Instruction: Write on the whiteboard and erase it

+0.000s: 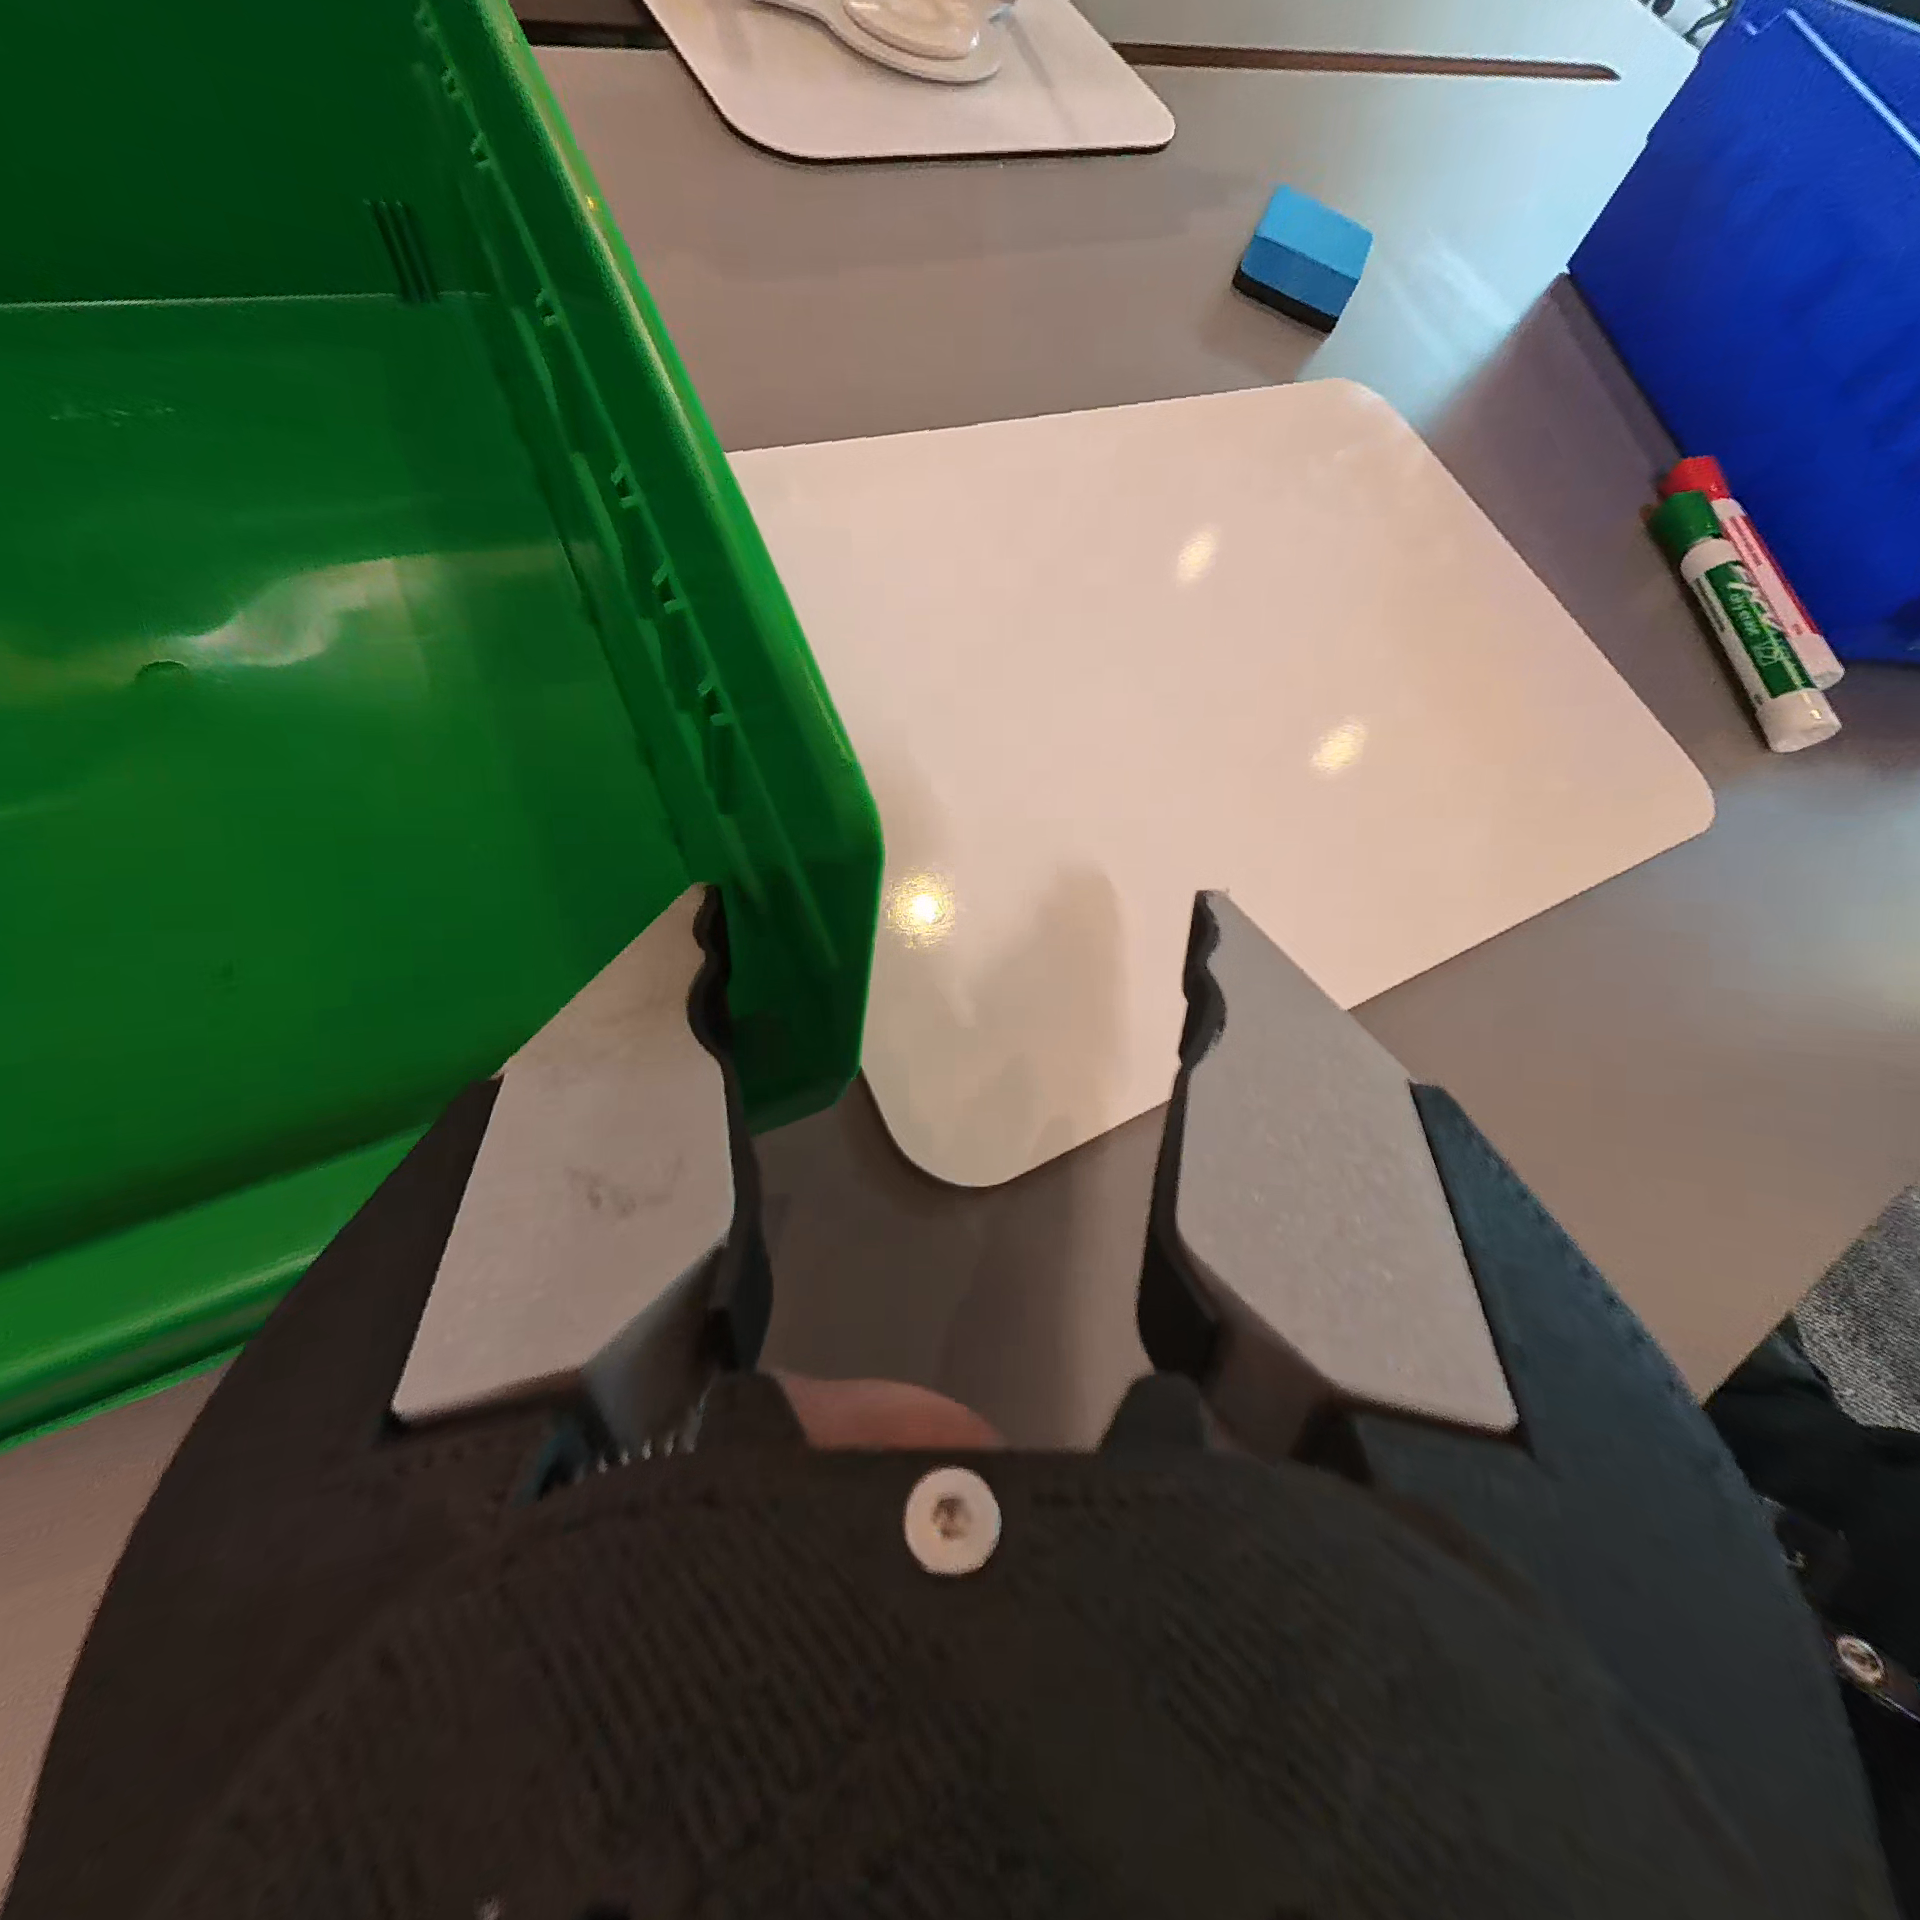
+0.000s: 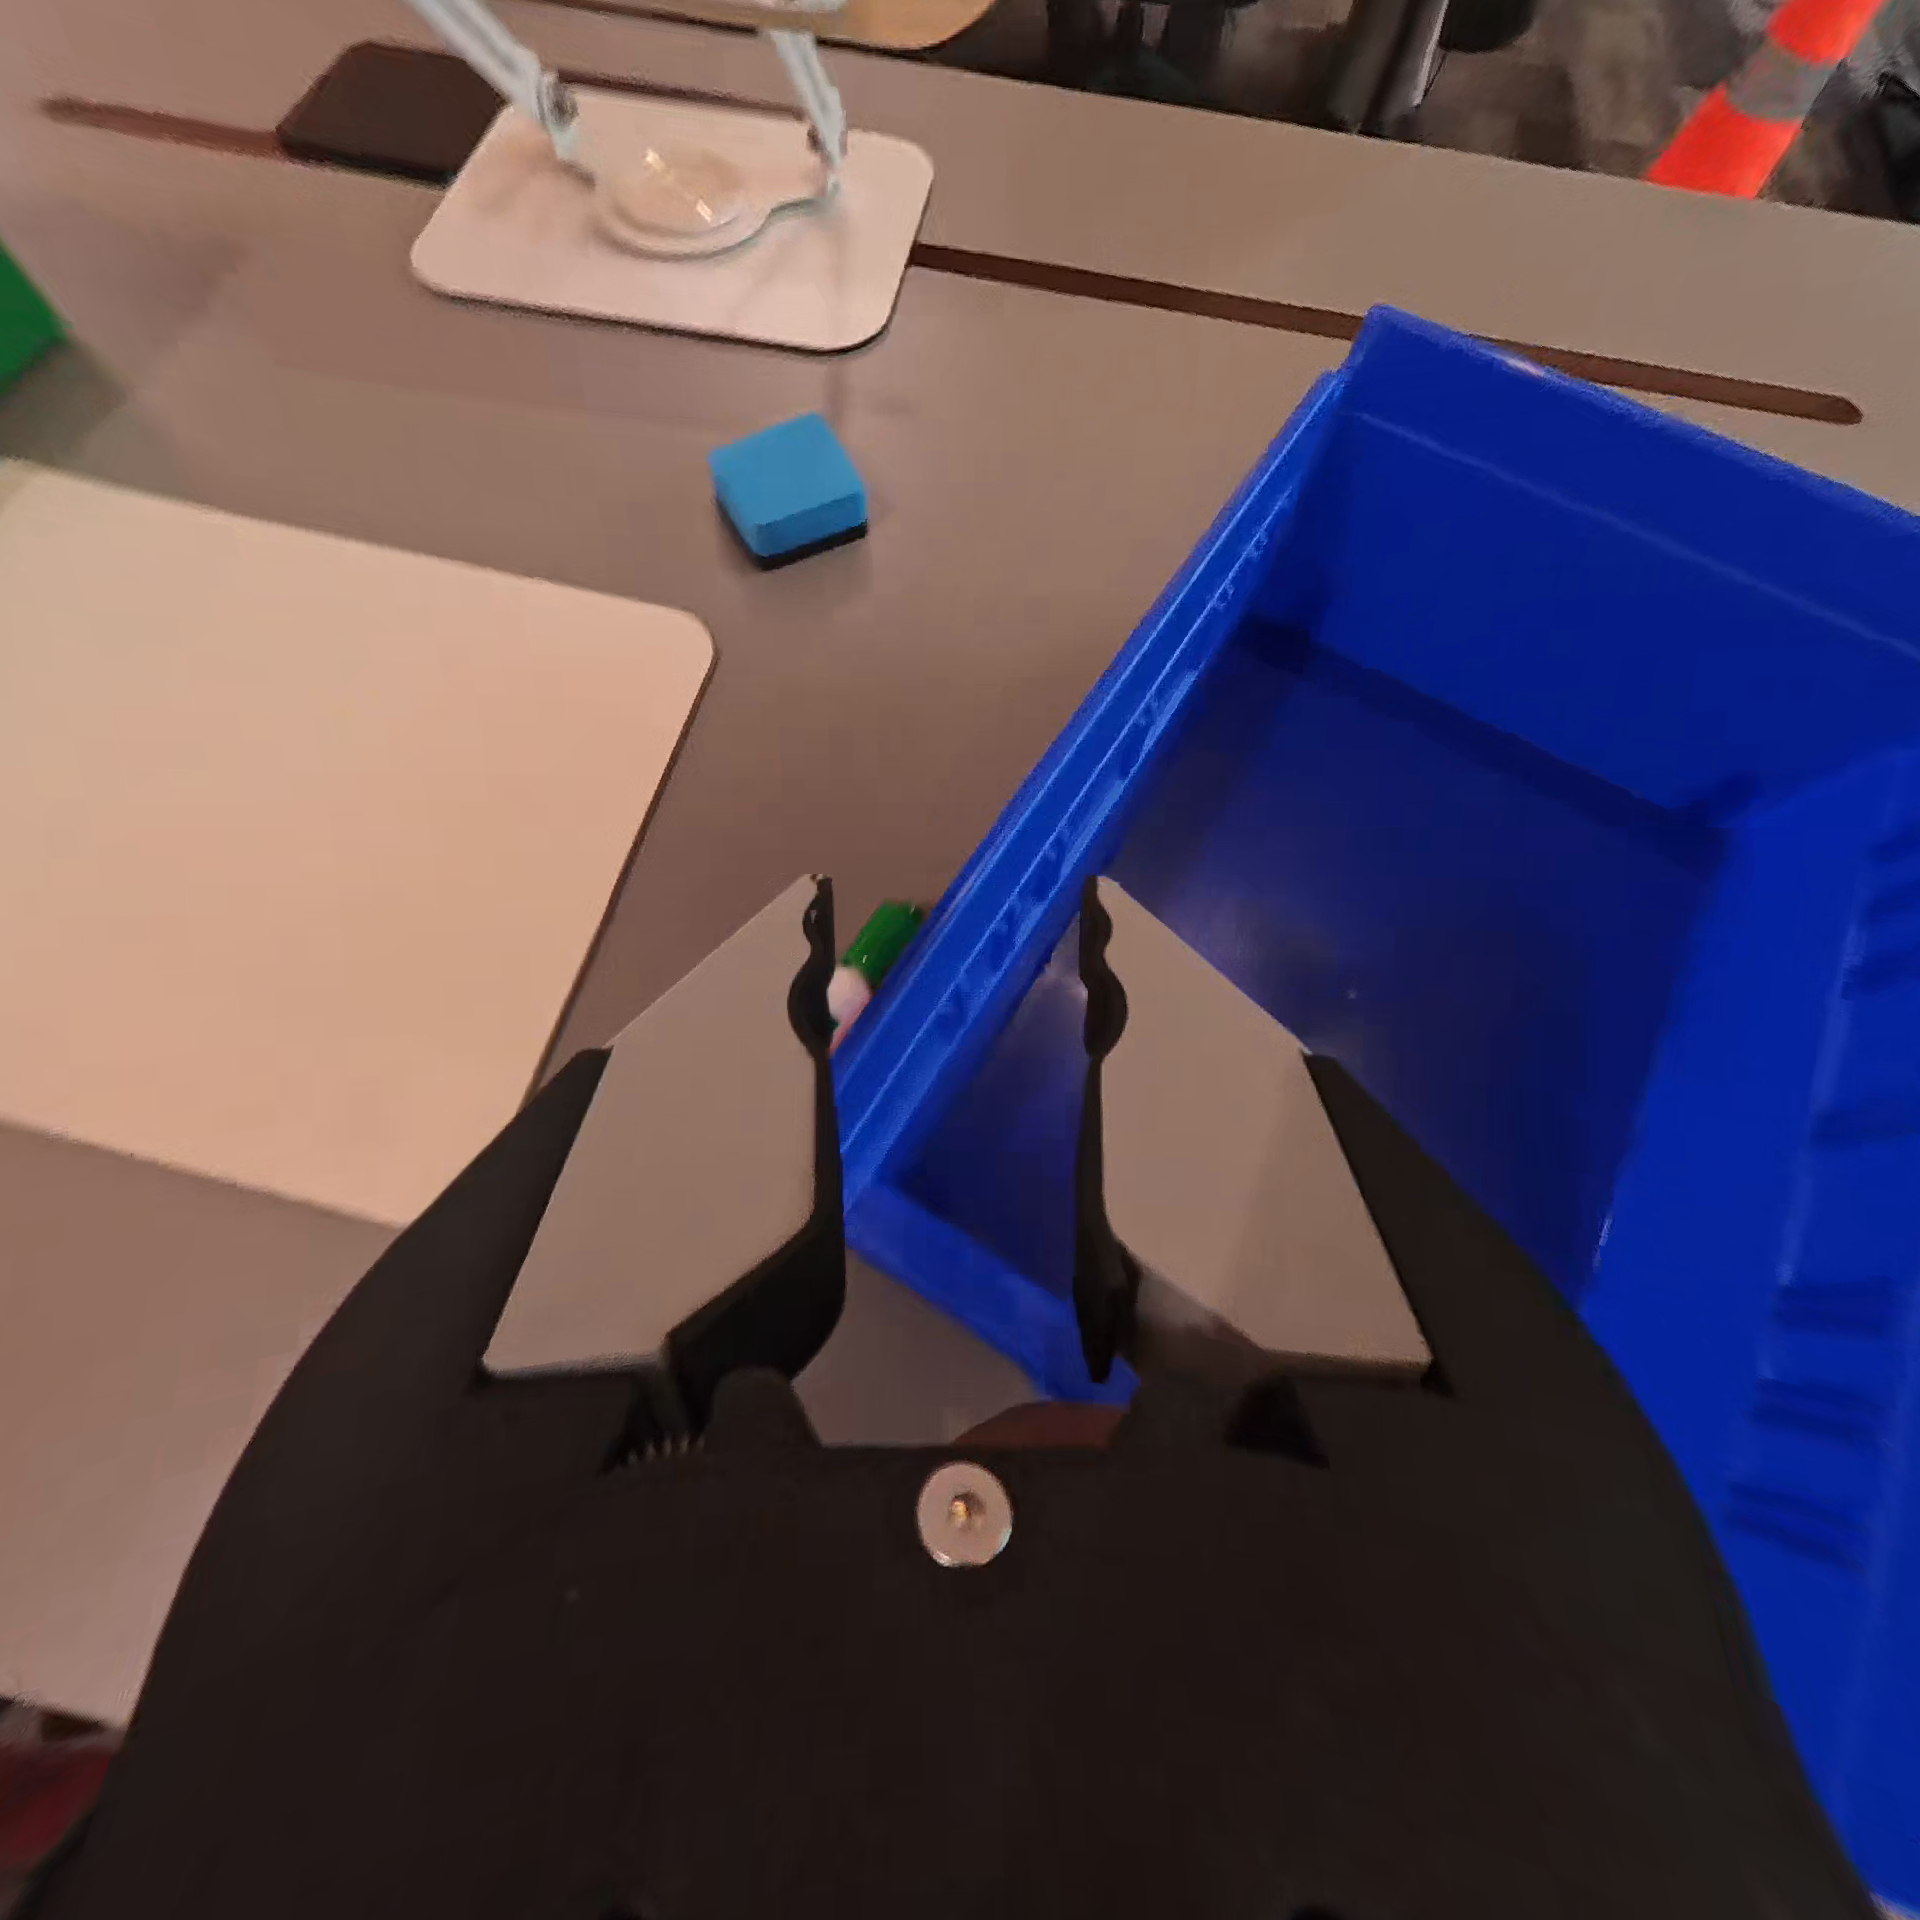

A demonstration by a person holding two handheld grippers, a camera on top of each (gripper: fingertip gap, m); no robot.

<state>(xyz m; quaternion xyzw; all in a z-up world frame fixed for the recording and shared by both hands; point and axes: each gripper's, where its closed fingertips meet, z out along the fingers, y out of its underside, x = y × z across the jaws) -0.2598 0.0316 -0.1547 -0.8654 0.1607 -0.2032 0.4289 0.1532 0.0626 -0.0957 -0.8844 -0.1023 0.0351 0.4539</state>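
The left gripper (image 1: 951,904) stands with its jaws wide apart and nothing held between them. Its left finger lies against the corner of a green bin (image 1: 312,623), whether touching or just above it cannot be told; the right finger hangs over the near part of the whiteboard (image 1: 1195,727). The board lies flat on the grey bench (image 1: 1039,291), its near rounded corner showing in the gap between the jaws, and its white face spreads ahead and to the right of them, bare of marks where it shows. Farther right of the jaws, just off the board's right edge, two markers lie side by side: a green-capped marker (image 1: 1735,623) and a red-capped marker (image 1: 1756,561), against the foot of a blue bin (image 1: 1766,364). Ahead and a little right, beyond the board's far edge, sits the blue eraser (image 1: 1304,255) with its dark felt side down. Beyond that, a second white board (image 1: 1039,114) carries a clear stand.

The right gripper (image 2: 951,883) has its jaws moderately parted, holding nothing. They straddle the left wall of the blue bin (image 2: 1455,831), the right finger over its inside, the left finger outside. Just past the left fingertip a green marker cap (image 2: 883,935) peeks out beside the bin wall. The whiteboard (image 2: 312,831) lies to the left of these jaws, and the eraser (image 2: 784,483) farther ahead.
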